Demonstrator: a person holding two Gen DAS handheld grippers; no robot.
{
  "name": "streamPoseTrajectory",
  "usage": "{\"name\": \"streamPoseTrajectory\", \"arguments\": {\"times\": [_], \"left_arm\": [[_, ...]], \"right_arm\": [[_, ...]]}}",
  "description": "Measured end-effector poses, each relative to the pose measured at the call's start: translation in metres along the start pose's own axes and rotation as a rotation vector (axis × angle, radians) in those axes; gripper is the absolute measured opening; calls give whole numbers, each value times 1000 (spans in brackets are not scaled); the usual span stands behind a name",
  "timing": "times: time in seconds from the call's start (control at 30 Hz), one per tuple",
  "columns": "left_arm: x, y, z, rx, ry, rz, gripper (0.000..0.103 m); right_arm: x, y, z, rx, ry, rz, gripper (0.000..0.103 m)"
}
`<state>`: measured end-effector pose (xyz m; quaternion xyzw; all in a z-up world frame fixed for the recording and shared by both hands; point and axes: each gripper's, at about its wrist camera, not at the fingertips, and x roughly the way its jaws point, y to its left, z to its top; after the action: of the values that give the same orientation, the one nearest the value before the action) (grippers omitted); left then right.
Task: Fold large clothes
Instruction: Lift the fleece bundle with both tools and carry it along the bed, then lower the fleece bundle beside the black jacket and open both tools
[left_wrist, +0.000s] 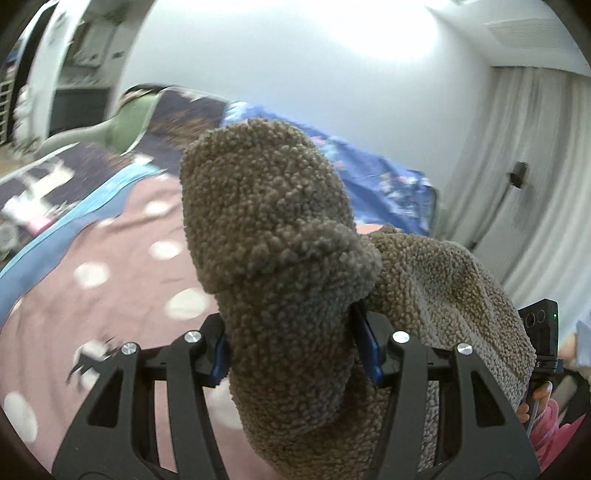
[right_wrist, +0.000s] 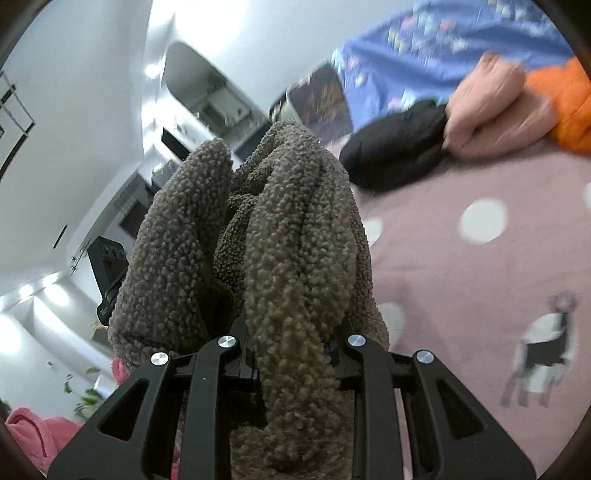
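A thick brown fleece garment (left_wrist: 273, 229) fills the middle of the left wrist view, bunched up over my left gripper (left_wrist: 293, 350), which is shut on a fat fold of it. The fleece stretches off to the right toward the other gripper's camera block (left_wrist: 543, 332). In the right wrist view the same brown fleece garment (right_wrist: 288, 236) rises in several folds out of my right gripper (right_wrist: 291, 354), which is shut on it. The fabric hides both pairs of fingertips. Both grippers hold the garment up above the pink dotted bedspread (right_wrist: 461, 288).
Black, pink and orange padded clothes (right_wrist: 399, 147) lie at the far side of the bed by a blue patterned cover (right_wrist: 443, 48). A dark blanket and green pillow (left_wrist: 129, 122) lie at the bed's left end. White curtains (left_wrist: 535, 166) hang at right. A person's pink sleeve (right_wrist: 33, 432) shows low.
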<state>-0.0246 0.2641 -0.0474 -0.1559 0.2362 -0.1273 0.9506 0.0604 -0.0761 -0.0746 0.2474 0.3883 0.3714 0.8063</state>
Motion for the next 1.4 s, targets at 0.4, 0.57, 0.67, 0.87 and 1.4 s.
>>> {"name": "streamPoseTrajectory", "arguments": {"times": [0.4,0.57,0.67,0.87,1.4], "left_arm": [[56,114,131,-16,-22,212,56],[136,154,227,62,-10,347,56],[191,178,261,126,16,413,56],[323,237,237,44,119,637,55],[315,204,183,168,146,716,92]], "right_arm": [[161,31,156,-118,91,49,24],[234,23,233,-132,51,9,24],[276,5,259,-123,41,-33,24],[372,-83,255,-57,145,-302,28],[285,-51,230,-162,0,-348,59]]}}
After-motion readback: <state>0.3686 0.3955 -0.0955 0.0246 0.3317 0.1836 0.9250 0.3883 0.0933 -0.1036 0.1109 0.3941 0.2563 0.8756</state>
